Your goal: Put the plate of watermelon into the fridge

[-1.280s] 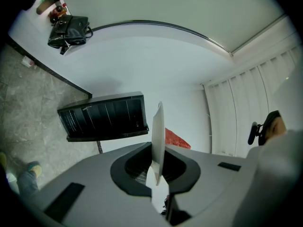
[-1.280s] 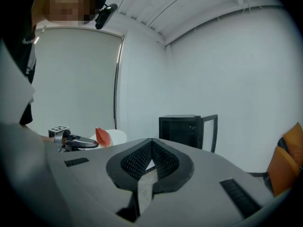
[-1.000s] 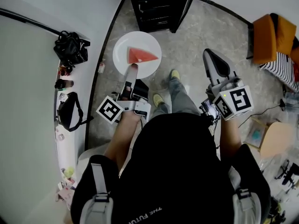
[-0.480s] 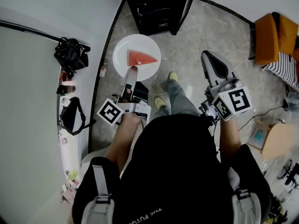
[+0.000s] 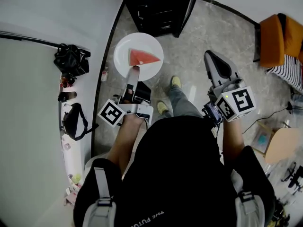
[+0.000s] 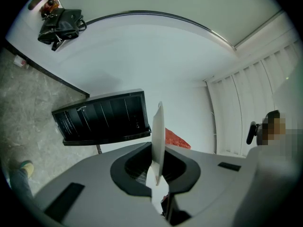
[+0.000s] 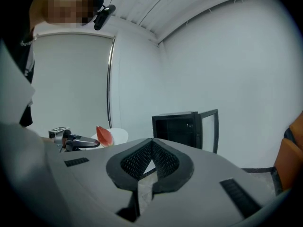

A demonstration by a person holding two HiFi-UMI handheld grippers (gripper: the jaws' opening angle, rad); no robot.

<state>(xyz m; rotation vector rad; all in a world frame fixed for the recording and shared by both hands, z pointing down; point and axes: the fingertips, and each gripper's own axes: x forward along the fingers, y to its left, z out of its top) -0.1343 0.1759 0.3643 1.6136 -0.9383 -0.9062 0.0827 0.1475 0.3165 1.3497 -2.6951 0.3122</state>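
Your left claw (image 5: pixel 134 71) pinches the plate (image 5: pixel 124 50) by its rim; hold it level so the watermelon (image 5: pixel 142 57) can't slide as you near the fridge (image 5: pixel 158 8). Your right claw (image 7: pixel 151 146) is closed and empty.

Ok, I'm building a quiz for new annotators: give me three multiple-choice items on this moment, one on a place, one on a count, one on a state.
1. Where is the plate?
A on a table
B held in front of the fridge
C inside it

2. How many watermelon slices lie on it?
A one
B two
C three

3. The fridge door is:
A shut
B open
C taken off

Answers:
1 B: the left gripper clamps the rim short of the fridge.
2 A: a single red wedge shows.
3 B: the door stands swung aside.
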